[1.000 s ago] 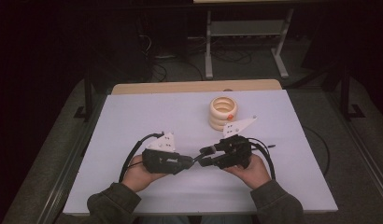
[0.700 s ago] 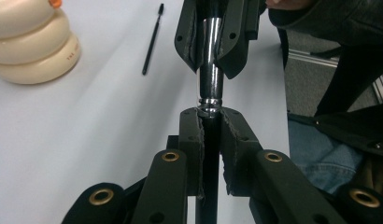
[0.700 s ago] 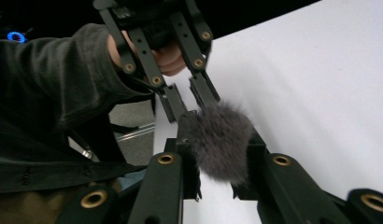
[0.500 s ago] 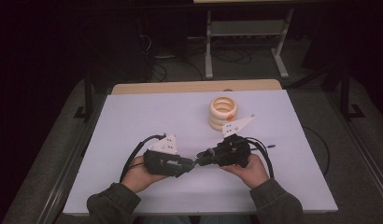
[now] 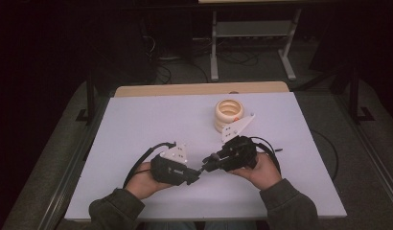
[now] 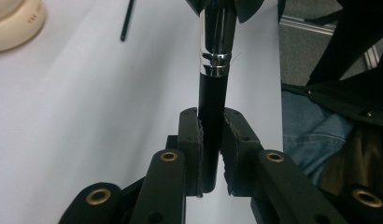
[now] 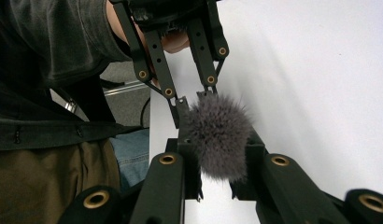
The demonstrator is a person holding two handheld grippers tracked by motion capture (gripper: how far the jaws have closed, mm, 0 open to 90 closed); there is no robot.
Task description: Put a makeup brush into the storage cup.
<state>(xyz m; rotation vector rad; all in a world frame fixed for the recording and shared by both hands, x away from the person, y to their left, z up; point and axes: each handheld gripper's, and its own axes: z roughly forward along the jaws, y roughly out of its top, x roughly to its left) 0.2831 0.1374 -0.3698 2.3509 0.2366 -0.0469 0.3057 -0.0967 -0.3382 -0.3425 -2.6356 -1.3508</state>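
Held level above the near middle of the table [image 5: 137, 120], the brush [image 6: 213, 84] is pinched at both ends, the left gripper [image 6: 211, 154] on its handle and the right gripper [image 7: 217, 154] squeezing its bristles [image 7: 219, 140], probably to pull it apart.

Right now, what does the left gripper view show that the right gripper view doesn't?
Left gripper view: the brush, its black handle and silver collar, pinched in the left tongs, plus a cream ring toy's edge. Right gripper view: fluffy grey bristles squeezed in the right tongs, plus a grey sleeve. Both: the white table and blue jeans. Both tongs have just been closing on the brush.
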